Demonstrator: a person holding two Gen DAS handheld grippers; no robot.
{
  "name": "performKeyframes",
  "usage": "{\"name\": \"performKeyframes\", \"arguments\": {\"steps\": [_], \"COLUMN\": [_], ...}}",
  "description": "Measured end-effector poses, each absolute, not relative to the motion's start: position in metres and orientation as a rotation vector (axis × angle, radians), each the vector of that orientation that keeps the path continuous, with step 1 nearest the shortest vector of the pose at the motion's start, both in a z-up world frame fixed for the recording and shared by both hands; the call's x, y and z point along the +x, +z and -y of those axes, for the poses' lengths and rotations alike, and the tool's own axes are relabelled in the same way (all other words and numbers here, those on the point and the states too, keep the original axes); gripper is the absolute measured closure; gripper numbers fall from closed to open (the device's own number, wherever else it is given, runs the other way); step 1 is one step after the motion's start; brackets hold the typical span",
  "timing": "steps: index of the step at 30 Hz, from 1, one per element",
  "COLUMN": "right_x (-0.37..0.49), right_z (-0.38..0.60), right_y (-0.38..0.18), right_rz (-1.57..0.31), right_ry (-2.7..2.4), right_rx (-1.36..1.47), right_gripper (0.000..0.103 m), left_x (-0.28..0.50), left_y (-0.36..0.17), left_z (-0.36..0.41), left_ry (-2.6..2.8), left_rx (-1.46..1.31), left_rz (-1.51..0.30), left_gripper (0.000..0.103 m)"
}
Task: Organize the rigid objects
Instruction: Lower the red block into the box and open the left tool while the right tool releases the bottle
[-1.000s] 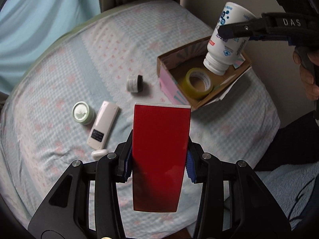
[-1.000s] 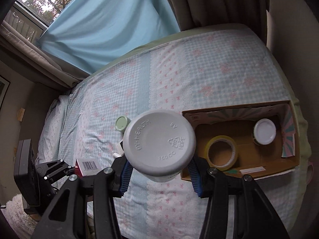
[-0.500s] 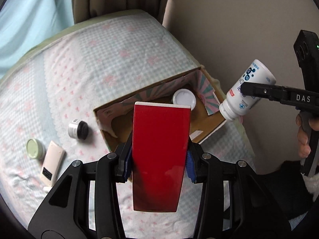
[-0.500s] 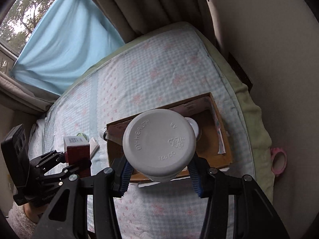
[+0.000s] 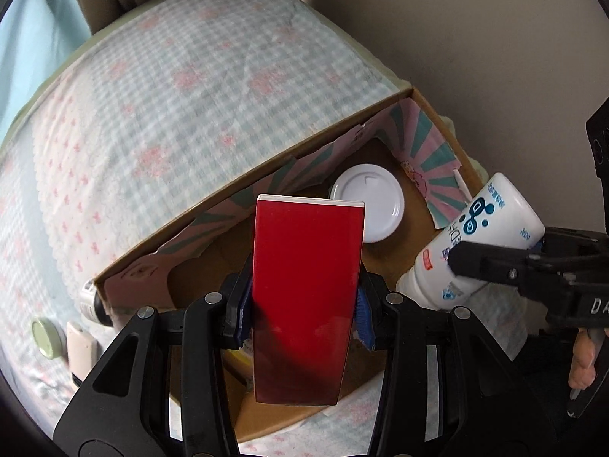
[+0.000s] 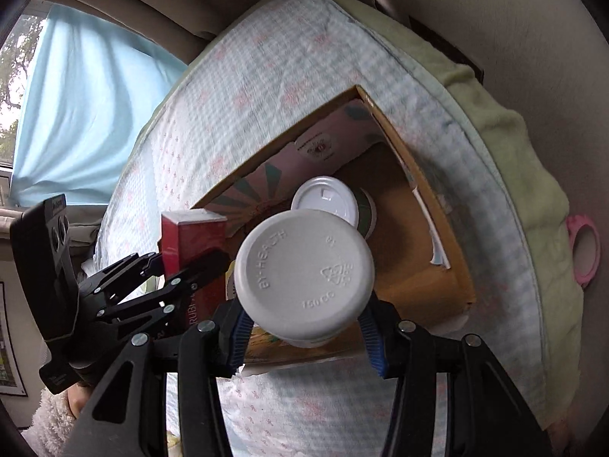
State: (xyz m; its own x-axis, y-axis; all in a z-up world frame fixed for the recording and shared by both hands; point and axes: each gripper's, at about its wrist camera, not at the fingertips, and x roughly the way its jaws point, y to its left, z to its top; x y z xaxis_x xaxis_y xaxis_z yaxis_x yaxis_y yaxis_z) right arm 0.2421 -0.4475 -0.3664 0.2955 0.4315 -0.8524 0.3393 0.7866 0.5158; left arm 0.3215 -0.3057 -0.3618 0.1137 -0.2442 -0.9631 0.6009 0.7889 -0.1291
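On the far left of the left wrist view, a small green-lidded jar (image 5: 46, 338) and a pale remote (image 5: 80, 350) lie on the checked bedcover (image 5: 160, 87), outside the cardboard box (image 5: 437, 114). By judgement, they await sorting.

The left gripper (image 5: 302, 306) is clamped on an upright red box (image 5: 307, 278) above the cardboard box — held upright, probably so it can be lowered in.

The right gripper (image 5: 498, 257) grips a white bottle (image 5: 475, 243), tilted cap-down over the box's right wall.

A white-lidded jar (image 5: 367, 207) stands inside.

The right wrist view adds the bottle's embossed base (image 6: 304, 272), the jar's green side — and a pink ring (image 6: 582, 247) beyond the bed edge.
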Motion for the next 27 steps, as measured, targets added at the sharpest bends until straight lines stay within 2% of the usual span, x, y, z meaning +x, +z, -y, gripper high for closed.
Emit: {"name": "performKeyframes", "arguments": {"steps": [7, 16, 17, 18, 19, 20, 21, 27], "right_x": [0.244, 0.253, 0.256, 0.257, 0.256, 0.255, 0.252, 0.243], "right_z": [0.432, 0.426, 0.423, 0.422, 0.425, 0.43, 0.435, 0.45], "right_y": [-0.399, -0.416, -0.414, -0.411, -0.406, -0.401, -0.394, -0.377], "right_rz": [-1.351, -1.45, -1.468, -1.475, -1.48, -1.473, -1.432, -1.354], "right_ry": [0.078, 0.1, 0.108, 0.103, 0.066, 0.03, 0.015, -0.071], "right_rx": [0.798, 0.788, 0.751, 0.709, 0.674, 0.647, 0.633, 0.558], "right_gripper": [0.057, 0.056, 0.055, 0.049, 0.041, 0.019, 0.001, 0.0], "left_x": [0.326, 0.325, 0.325, 0.325, 0.326, 0.327, 0.329, 0.32], "left_y": [-0.387, -0.387, -0.386, -0.382, -0.376, -0.369, -0.362, -0.338], "left_z": [0.314, 0.317, 0.318, 0.316, 0.313, 0.309, 0.302, 0.281], "left_ry": [-0.651, -0.644, -0.643, -0.629, -0.599, -0.583, -0.586, -0.582], "left_rx": [0.41, 0.507, 0.512, 0.515, 0.528, 0.526, 0.505, 0.473], "left_rz": [-1.333, -1.31, -1.312, -1.299, -1.276, -1.261, -1.251, -1.249], "left_gripper": [0.064, 0.063, 0.052, 0.036, 0.025, 0.002, 0.0, 0.0]}}
